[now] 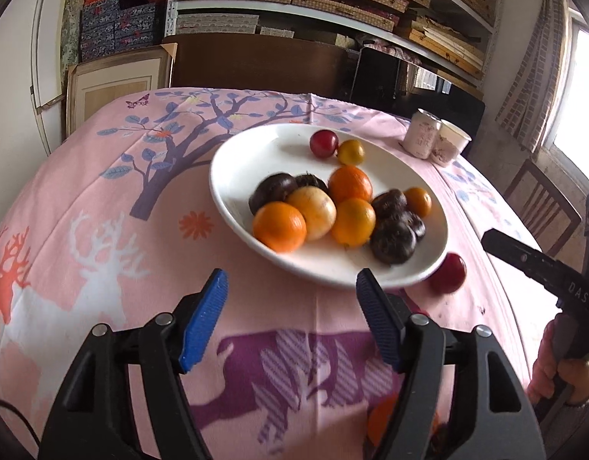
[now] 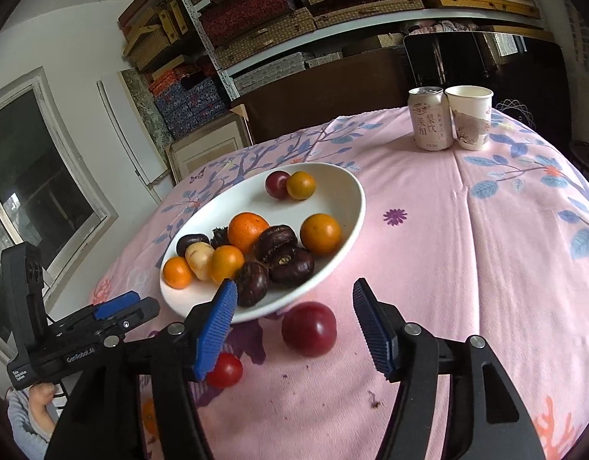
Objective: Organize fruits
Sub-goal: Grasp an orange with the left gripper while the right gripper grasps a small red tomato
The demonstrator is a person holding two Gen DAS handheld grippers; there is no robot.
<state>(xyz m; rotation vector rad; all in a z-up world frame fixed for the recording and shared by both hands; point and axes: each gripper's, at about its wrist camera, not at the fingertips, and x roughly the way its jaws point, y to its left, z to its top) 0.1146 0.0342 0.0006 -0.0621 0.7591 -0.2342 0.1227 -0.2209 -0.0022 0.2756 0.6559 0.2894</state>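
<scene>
A white plate (image 1: pixel 256 153) (image 2: pixel 332 191) on the pink patterned tablecloth holds several oranges, dark purple fruits, a pale yellow fruit and a red plum. My left gripper (image 1: pixel 290 274) hangs open and empty just short of the plate's near rim. My right gripper (image 2: pixel 293 285) is open too, and a red plum (image 2: pixel 309 329) (image 1: pixel 447 273) lies on the cloth between and just beyond its fingers, untouched. A small red fruit (image 2: pixel 225 370) sits by its left finger. An orange (image 2: pixel 149 416) (image 1: pixel 382 418) lies on the cloth, partly hidden by the fingers.
A drink can (image 2: pixel 428 122) and a paper cup (image 2: pixel 470 122) stand at the far right of the table. Dark crumbs (image 2: pixel 374 402) dot the cloth. A wooden chair (image 1: pixel 543 207) stands past the table's right edge. Shelves of boxes fill the back wall.
</scene>
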